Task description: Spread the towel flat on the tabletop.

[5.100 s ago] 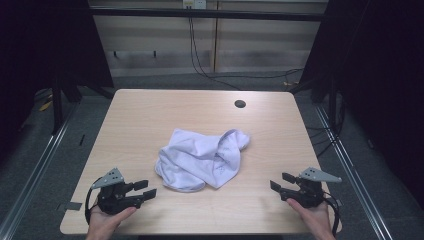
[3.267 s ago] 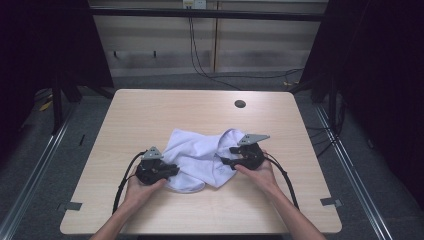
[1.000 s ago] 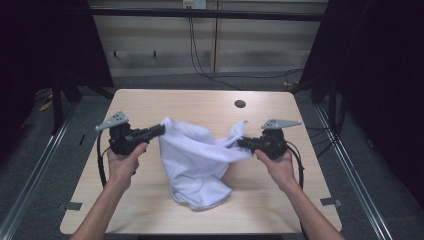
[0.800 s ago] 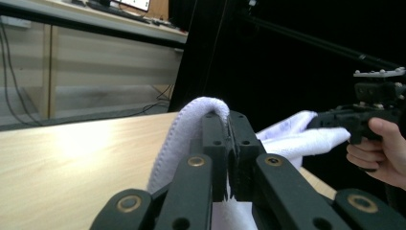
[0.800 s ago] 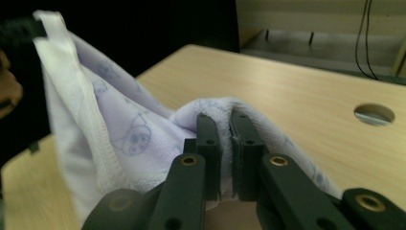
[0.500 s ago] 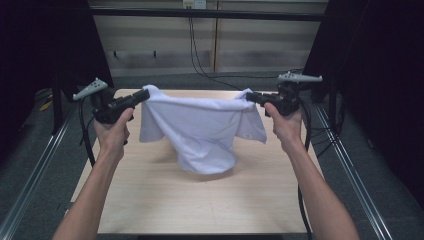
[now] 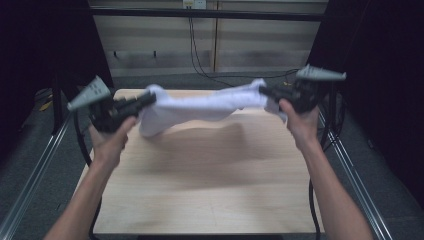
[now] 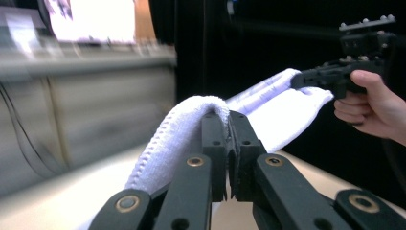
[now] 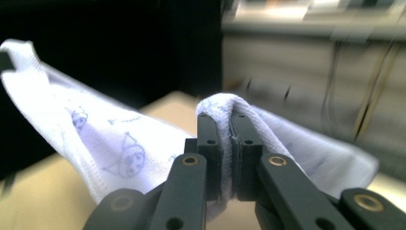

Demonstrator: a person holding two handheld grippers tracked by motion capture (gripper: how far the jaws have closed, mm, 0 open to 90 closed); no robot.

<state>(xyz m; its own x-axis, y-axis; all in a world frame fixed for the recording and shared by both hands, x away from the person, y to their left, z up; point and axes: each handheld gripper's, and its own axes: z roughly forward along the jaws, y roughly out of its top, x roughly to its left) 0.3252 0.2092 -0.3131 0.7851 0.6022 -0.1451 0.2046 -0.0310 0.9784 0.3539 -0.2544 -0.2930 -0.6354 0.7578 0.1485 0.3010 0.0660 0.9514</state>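
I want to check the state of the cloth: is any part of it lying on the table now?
No. In the high view the cloth hangs stretched between both grippers, above the table.

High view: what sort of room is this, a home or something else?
Probably a lab or recording workspace, not a home: a bare light wooden table in a metal rail frame, loose black cables behind, and a white printed towel stretched between hand-held grippers.

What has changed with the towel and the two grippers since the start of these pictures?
The left gripper and right gripper came in from the near table corners, each clamped an edge of the crumpled white towel, then lifted it and drew apart, so it now hangs stretched above the table. The table itself stayed as it was.
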